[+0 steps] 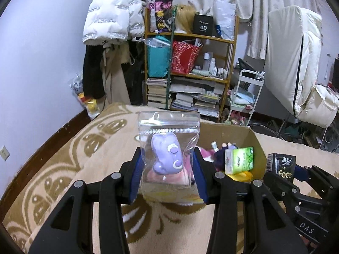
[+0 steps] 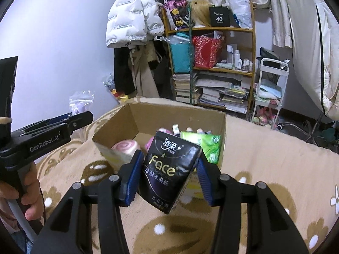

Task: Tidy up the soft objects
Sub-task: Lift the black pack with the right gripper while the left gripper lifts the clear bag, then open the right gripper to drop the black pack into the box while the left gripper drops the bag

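Observation:
My left gripper (image 1: 168, 169) is shut on a clear zip bag (image 1: 168, 127) with a purple squishy toy (image 1: 167, 156) inside, held upright above the near left edge of an open cardboard box (image 1: 257, 148). My right gripper (image 2: 169, 169) is shut on a black Face tissue pack (image 2: 169, 167), held tilted over the box's near edge (image 2: 222, 127). The box holds a green tissue pack (image 2: 208, 146), a pink swirl squishy (image 2: 126, 147) and other soft items. The left gripper with its bag also shows in the right wrist view (image 2: 81, 108).
The box rests on a beige patterned blanket (image 1: 63, 158). Behind stand a wooden shelf (image 1: 190, 63) with bags and books, a white cart (image 1: 247, 97), hanging coats and a white padded cover.

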The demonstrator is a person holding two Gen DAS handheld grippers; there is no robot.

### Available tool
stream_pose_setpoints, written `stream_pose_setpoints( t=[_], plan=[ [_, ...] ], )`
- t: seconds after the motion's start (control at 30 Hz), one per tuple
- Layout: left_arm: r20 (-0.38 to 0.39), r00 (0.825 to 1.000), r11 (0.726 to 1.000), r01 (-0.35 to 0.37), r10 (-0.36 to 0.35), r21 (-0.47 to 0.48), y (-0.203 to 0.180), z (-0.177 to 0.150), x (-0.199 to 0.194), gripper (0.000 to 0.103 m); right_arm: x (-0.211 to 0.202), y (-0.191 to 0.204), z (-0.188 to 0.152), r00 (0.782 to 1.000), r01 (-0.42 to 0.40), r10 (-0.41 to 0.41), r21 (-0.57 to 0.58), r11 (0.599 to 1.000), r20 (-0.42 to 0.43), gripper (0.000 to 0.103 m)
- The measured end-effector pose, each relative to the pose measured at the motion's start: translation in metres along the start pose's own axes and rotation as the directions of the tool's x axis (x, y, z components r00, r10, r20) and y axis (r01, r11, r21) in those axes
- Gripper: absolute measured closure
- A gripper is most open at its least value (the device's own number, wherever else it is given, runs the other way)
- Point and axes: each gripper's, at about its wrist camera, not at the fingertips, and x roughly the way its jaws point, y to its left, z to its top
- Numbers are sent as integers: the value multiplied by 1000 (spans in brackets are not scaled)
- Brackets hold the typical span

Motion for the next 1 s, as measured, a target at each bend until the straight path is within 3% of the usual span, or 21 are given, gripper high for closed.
stream_pose_setpoints(
  t=[0.3, 0.77, 1.0],
  plan=[
    [14, 1000, 999, 3, -3, 33, -11, 11, 21, 60, 20, -11, 13, 1000, -2, 2, 12, 1000, 15, 51],
    [-64, 998, 999, 11, -8, 41, -12, 3, 54, 58, 58, -34, 19, 1000, -22, 23, 56, 998, -4, 50],
    [-117, 993, 999, 0, 5, 41, -10, -2, 66, 53, 63, -35, 18, 1000, -27, 28, 74, 997, -12, 47]
  ],
)
